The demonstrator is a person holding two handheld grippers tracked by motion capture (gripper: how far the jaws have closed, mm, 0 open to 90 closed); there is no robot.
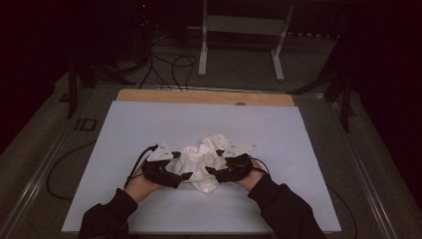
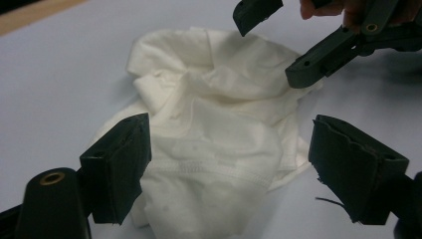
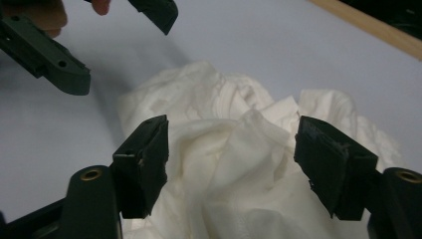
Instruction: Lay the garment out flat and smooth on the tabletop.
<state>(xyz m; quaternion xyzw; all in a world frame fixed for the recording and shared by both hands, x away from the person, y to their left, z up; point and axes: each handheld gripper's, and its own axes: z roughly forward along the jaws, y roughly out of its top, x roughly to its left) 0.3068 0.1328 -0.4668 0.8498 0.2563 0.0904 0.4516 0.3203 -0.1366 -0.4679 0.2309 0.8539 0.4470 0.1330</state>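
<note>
One garment, two grippers.
A single crumpled white garment; one left gripper; one right gripper; one white table mat.

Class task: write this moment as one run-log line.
left gripper: open, astride white cloth | right gripper: open, astride cloth | cloth: crumpled on white table, not yet gripped

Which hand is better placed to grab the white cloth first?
Probably the left hand-held gripper: its open jaws straddle the white cloth at a flat stitched hem. The right hand-held gripper straddles a bulkier crumpled mound.
</note>
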